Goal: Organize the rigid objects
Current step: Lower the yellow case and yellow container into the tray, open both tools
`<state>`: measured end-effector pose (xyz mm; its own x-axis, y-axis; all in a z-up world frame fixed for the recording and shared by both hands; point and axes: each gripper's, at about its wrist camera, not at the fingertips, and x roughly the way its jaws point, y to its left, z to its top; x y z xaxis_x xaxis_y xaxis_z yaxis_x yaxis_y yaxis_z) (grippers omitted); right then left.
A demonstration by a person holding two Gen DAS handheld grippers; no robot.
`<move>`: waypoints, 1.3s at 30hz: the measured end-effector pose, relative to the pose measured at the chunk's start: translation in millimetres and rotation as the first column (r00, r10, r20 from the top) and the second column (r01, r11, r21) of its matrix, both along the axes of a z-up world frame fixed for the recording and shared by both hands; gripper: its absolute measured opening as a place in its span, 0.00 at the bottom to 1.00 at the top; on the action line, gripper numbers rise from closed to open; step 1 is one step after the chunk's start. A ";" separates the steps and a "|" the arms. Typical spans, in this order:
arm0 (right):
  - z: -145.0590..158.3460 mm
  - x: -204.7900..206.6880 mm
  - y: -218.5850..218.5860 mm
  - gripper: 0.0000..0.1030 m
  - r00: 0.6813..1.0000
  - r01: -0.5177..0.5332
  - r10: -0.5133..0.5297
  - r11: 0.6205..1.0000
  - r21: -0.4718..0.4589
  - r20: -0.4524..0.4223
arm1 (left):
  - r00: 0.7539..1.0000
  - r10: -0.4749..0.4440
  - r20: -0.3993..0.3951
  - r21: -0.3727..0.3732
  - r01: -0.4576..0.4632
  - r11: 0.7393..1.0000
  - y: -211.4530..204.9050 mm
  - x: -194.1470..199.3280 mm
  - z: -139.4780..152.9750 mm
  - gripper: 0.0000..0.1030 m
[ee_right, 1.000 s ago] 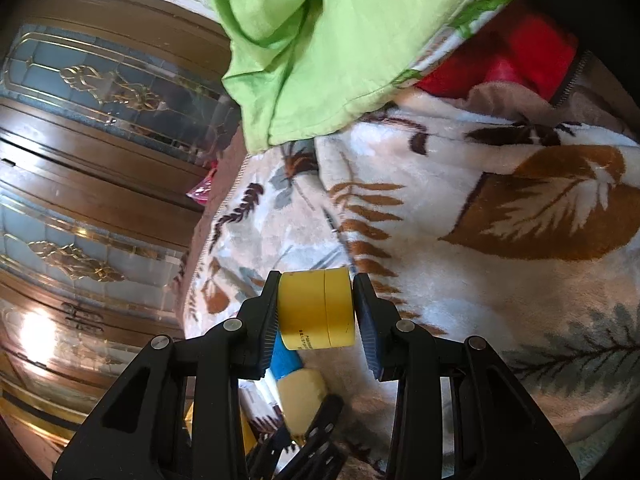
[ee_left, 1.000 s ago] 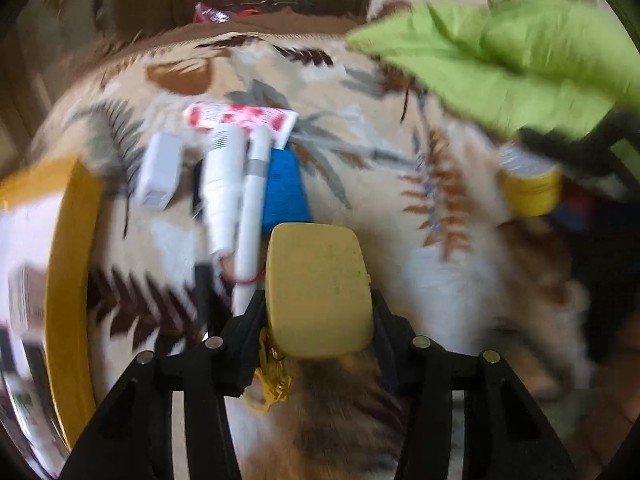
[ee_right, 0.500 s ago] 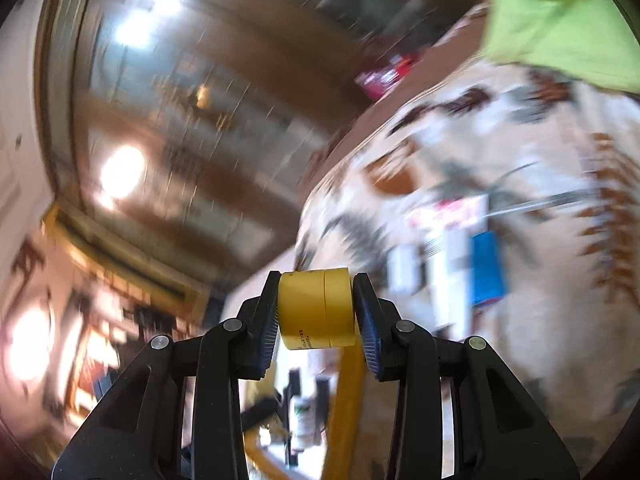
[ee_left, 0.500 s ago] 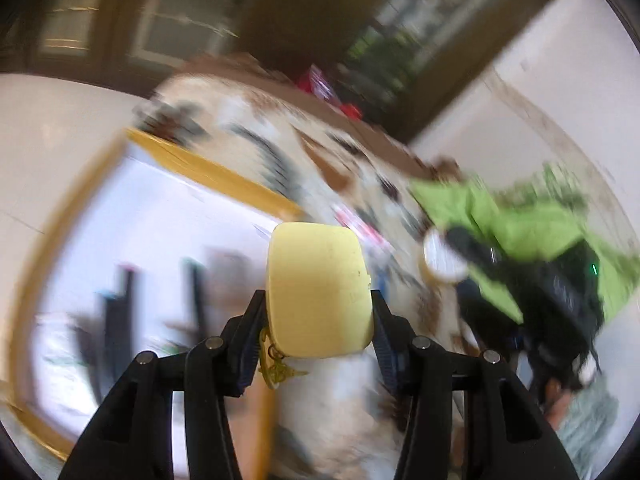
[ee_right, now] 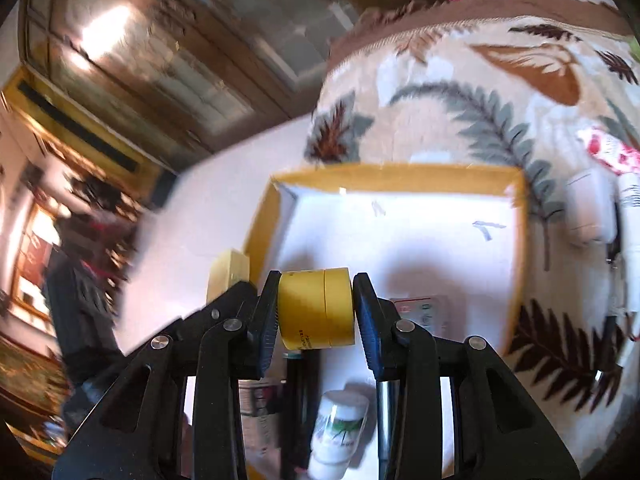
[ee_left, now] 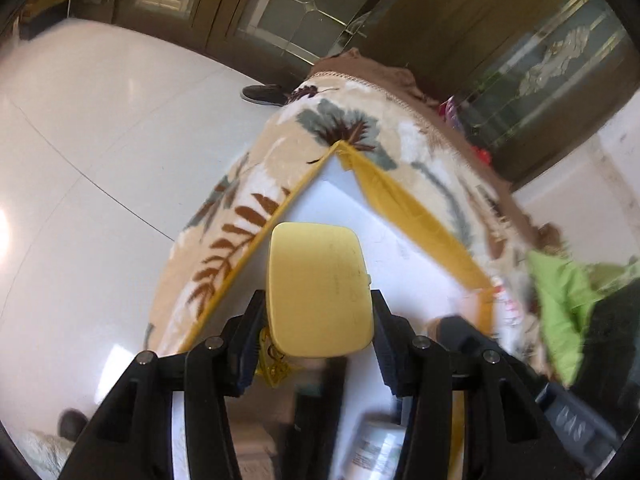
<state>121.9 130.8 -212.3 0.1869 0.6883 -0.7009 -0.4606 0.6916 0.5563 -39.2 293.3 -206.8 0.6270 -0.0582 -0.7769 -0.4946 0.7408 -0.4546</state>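
Observation:
My left gripper (ee_left: 318,312) is shut on a pale yellow flat case (ee_left: 318,288) and holds it above the yellow-rimmed white box (ee_left: 404,204). My right gripper (ee_right: 316,308) is shut on a small yellow jar (ee_right: 316,308) and holds it over the same box (ee_right: 400,178). Inside the box lie a white bottle (ee_right: 340,428), dark slim items and a labelled packet (ee_right: 420,312). The left gripper and its case (ee_right: 228,272) show at the box's left rim in the right wrist view.
The box lies on a leaf-patterned blanket (ee_right: 460,100) near its edge above a white tiled floor (ee_left: 80,140). White tubes and a small white box (ee_right: 588,208) lie to the box's right. A green cloth (ee_left: 560,308) lies beyond. A dark shoe (ee_left: 264,94) sits on the floor.
Both grippers have swung from the blanket's loose items over to the yellow-rimmed box, each still holding its object. The box's inside has come into view below them.

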 end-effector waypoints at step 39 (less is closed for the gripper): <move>0.3 -10.4 -11.4 0.48 0.997 -0.072 0.073 0.996 -0.046 0.004 | 0.994 -0.106 0.009 -0.146 0.106 0.984 -1.3 13.3 -8.8 0.66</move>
